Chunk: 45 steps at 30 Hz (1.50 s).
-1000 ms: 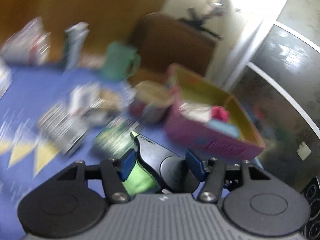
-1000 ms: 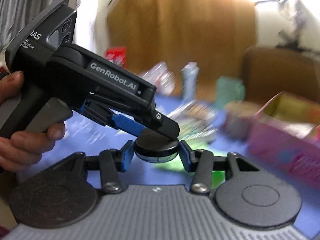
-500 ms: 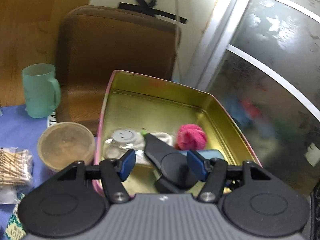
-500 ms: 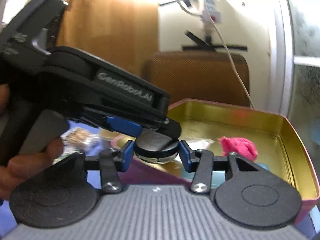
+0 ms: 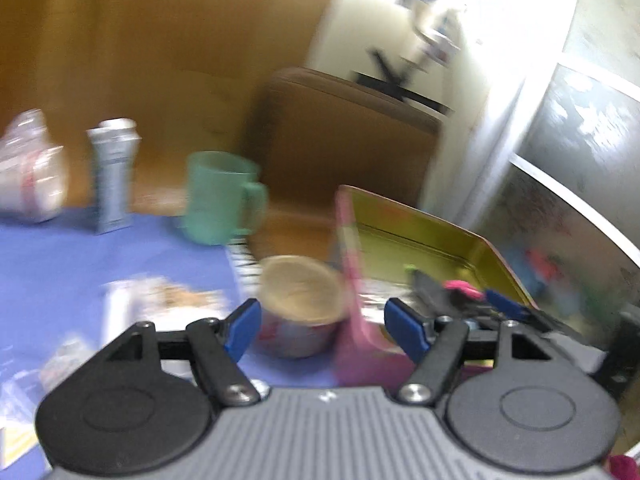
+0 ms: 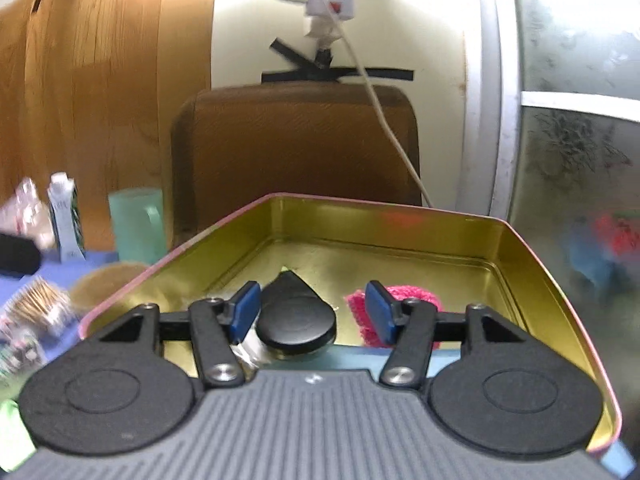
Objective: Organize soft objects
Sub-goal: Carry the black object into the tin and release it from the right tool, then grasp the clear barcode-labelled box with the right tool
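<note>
**Both grippers letting go over the gold tin**

A second ago the left gripper (image 5: 322,326) and the right gripper (image 6: 310,310) both clasped one black teardrop-shaped object (image 6: 296,320) above the blue desk (image 5: 80,256). Now that object sits low inside the pink-edged gold tin (image 6: 520,264). The right gripper's blue fingers (image 6: 244,308) stand clear of it on either side, their jaws opening and pressing on nothing. The left gripper has swung away from the tin toward the desk; its jaws are opening too, with nothing between them.

A pink fluffy ball (image 6: 394,294) lies in the tin, partly hidden behind the right finger. The left view is badly blurred: a green mug (image 5: 216,196), a round tub (image 5: 300,292) and the right gripper's tip above the tin are only rough shapes. A pale blue item at the tin's near edge is cut off by the gripper body.
</note>
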Tool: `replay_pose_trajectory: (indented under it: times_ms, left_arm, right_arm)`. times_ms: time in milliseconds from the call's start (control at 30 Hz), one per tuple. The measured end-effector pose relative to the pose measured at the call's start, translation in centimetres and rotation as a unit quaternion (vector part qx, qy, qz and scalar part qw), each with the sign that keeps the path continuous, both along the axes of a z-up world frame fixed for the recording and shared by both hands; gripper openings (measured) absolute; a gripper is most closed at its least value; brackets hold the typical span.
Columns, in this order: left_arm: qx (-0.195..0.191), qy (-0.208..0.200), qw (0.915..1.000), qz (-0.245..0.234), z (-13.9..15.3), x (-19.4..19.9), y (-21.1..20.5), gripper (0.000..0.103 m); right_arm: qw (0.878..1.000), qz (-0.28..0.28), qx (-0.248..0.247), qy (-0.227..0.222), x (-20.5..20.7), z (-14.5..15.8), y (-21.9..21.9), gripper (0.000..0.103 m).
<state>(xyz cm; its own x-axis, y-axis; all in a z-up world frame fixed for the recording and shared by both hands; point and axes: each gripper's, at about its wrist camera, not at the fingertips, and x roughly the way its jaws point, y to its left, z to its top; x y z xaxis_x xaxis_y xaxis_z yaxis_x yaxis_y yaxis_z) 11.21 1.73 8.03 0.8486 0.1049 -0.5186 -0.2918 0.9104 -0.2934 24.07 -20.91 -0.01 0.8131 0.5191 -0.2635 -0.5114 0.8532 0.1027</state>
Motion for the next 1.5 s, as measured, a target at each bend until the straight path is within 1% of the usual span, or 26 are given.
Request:
replay_pose_trajectory:
  times_ms: [100, 167, 200, 267, 367, 400, 467, 533, 567, 667, 767, 833, 867, 900, 967, 1067, 1167, 1200, 1233, 1300, 1367, 1433, 1500]
  left_arm:
    - [0.003, 0.012, 0.9985, 0.054, -1.2, -3.4, 3.3, 0.07]
    - [0.018, 0.029, 0.9949, 0.095, -2.3, -5.5, 5.3, 0.07]
    - [0.024, 0.04, 0.992, 0.117, -3.0, -6.5, 6.2, 0.07]
    - [0.023, 0.056, 0.9867, 0.151, -4.3, -8.6, 8.2, 0.07]
    - [0.019, 0.066, 0.9813, 0.18, -5.9, -11.0, 10.2, 0.07]
    - [0.018, 0.067, 0.9796, 0.189, -6.4, -11.7, 10.7, 0.07]
    - [0.024, 0.043, 0.9809, 0.188, -7.0, -12.9, 11.1, 0.07]
    - [0.034, 0.031, 0.9799, 0.194, -7.3, -13.5, 11.2, 0.07]
    - [0.031, 0.025, 0.9801, 0.194, -7.2, -13.7, 11.2, 0.07]
    - [0.017, 0.013, 0.9783, 0.206, -7.1, -14.1, 11.7, 0.071]
    - [0.004, 0.002, 0.9751, 0.222, -7.0, -14.5, 11.9, 0.071]
    - [0.004, 0.001, 0.9744, 0.225, -7.0, -14.6, 12.0, 0.071]
    - [0.006, 0.002, 0.9743, 0.225, -7.0, -14.6, 12.0, 0.071]
    - [0.008, 0.004, 0.9743, 0.225, -7.3, -14.5, 12.2, 0.071]
    - [0.011, 0.007, 0.9745, 0.224, -7.4, -14.4, 12.2, 0.072]
    - [0.012, 0.008, 0.9752, 0.221, -7.4, -14.4, 12.1, 0.074]
    - [0.013, 0.008, 0.9757, 0.218, -7.4, -14.4, 12.0, 0.077]
    - [0.014, 0.01, 0.9759, 0.218, -7.4, -14.4, 12.0, 0.077]
    - [0.015, 0.011, 0.976, 0.217, -7.4, -14.3, 12.0, 0.077]
    - [0.013, 0.011, 0.977, 0.212, -7.4, -14.3, 12.2, 0.078]
    - [0.005, 0.008, 0.9796, 0.201, -7.3, -14.5, 12.2, 0.078]
    - [-0.008, 0.009, 0.9826, 0.186, -7.2, -14.8, 11.8, 0.078]
    - [-0.036, 0.009, 0.985, 0.168, -6.9, -15.4, 10.7, 0.077]
  right_arm:
    - [0.999, 0.025, 0.019, -0.017, -2.1, 0.8, 0.6, 0.061]
    - [0.998, 0.057, 0.027, -0.018, -3.8, 1.2, 1.5, 0.061]
    - [0.996, 0.079, 0.03, -0.014, -3.6, 1.3, 2.4, 0.062]
    - [0.992, 0.125, 0.027, -0.003, -4.8, 1.5, 4.1, 0.064]
    - [0.982, 0.191, 0.003, 0.011, -6.7, 1.1, 7.5, 0.064]
    - [0.978, 0.208, -0.006, 0.017, -7.1, 1.0, 8.6, 0.064]
    - [0.97, 0.24, -0.02, 0.035, -7.8, 0.7, 10.8, 0.064]
    - [0.96, 0.272, -0.035, 0.055, -8.4, 0.4, 13.0, 0.064]
    - [0.955, 0.288, -0.044, 0.06, -8.8, 0.3, 14.1, 0.064]
    - [0.946, 0.31, -0.08, 0.05, -10.1, -0.3, 17.1, 0.065]
    - [0.94, 0.318, -0.117, 0.046, -10.7, -1.1, 20.0, 0.066]
    - [0.935, 0.322, -0.142, 0.041, -11.3, -1.9, 21.4, 0.069]
    - [0.932, 0.323, -0.158, 0.042, -11.5, -2.4, 22.2, 0.068]
    - [0.932, 0.325, -0.155, 0.04, -11.6, -2.8, 22.4, 0.066]
    - [0.931, 0.33, -0.148, 0.048, -11.5, -2.8, 22.6, 0.059]
    - [0.93, 0.333, -0.144, 0.056, -12.1, -2.8, 21.7, 0.059]
    - [0.922, 0.356, -0.141, 0.052, -14.0, -3.0, 19.9, 0.059]
    - [0.918, 0.366, -0.14, 0.057, -14.7, -3.2, 19.1, 0.058]
    - [0.917, 0.371, -0.136, 0.057, -15.3, -3.5, 18.1, 0.059]
    - [0.916, 0.374, -0.137, 0.045, -16.5, -3.9, 16.8, 0.059]
    - [0.914, 0.381, -0.122, 0.063, -16.9, -4.1, 15.0, 0.059]
    - [0.917, 0.378, -0.102, 0.082, -16.9, -4.3, 13.3, 0.059]
    - [0.92, 0.369, -0.072, 0.113, -16.4, -4.4, 11.8, 0.059]
